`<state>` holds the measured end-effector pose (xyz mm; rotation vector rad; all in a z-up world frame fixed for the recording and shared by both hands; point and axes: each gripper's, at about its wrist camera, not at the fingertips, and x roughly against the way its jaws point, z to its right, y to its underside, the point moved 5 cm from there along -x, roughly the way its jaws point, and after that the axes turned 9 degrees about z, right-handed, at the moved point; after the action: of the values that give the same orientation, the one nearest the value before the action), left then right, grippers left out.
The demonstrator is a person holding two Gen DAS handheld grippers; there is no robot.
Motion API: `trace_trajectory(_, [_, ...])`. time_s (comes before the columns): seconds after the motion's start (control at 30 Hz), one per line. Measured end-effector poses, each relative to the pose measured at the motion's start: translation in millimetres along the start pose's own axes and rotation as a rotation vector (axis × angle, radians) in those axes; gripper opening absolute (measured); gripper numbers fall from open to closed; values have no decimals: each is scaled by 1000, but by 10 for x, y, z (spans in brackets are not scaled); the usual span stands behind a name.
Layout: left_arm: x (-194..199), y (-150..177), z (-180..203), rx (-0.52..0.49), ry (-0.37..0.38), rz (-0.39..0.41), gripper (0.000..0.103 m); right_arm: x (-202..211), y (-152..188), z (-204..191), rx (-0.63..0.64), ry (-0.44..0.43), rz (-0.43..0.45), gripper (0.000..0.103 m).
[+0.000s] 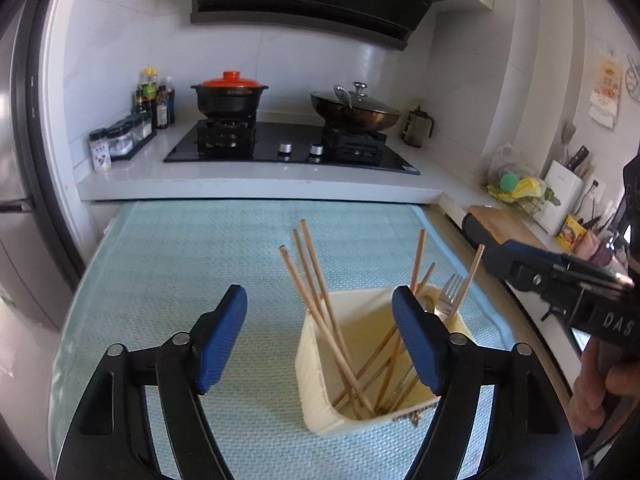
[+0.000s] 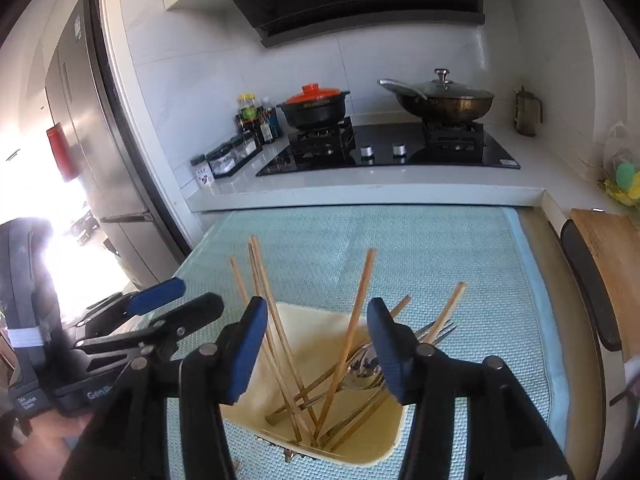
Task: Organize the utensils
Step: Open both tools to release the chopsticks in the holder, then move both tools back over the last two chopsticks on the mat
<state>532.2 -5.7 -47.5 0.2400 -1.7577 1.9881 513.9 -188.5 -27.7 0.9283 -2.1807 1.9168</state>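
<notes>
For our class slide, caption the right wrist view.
Open right gripper above cream holder of chopsticks and fork.

Mat [image 1: 180, 248]: bare L and behind bin [image 1: 320, 392]; free passage. Bin mouth: obstructed w/ chopsticks [image 1: 320, 280] fanned L/R, fork [image 1: 448, 296] at R; narrow gap centre. Counter [image 1: 248, 188] edge blocks rear.

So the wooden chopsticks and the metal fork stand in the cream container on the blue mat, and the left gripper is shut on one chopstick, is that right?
Not quite. The left gripper is open and holds nothing; the left wrist view shows its blue pads wide apart above the mat. The rest is right: the wooden chopsticks and the metal fork stand in the cream container.
</notes>
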Motion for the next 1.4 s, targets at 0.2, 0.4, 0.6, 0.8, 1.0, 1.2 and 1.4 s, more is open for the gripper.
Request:
trace_trajectory(0.2, [728,271,-27,-60,-4,4,96,776,-37,-142,105,56,85,61])
trace_trajectory(0.4, [1356,906,8,-79,-27,-55,97,1552,297,-315,216,107,134,62])
trace_trajectory(0.6, [1844,1619,-25,5,-101,-88,98,2125,916,-384,250,190,168,62])
trace_trajectory(0.8, [1922,2327,22,79,-127,-167,98,2310,1807,-370,171,258,126,62])
trace_trajectory(1.0, [1927,2521,131,22,-137,-196,98,2213,2497,-429,224,257,28,62])
trace_trajectory(1.2, [1936,2522,106,12,-154,-189,98,2263,2616,-499,209,228,29,62])
trace_trajectory(1.4, [1945,2535,13,2,-186,-184,98,2135,2683,-598,211,189,-4,62])
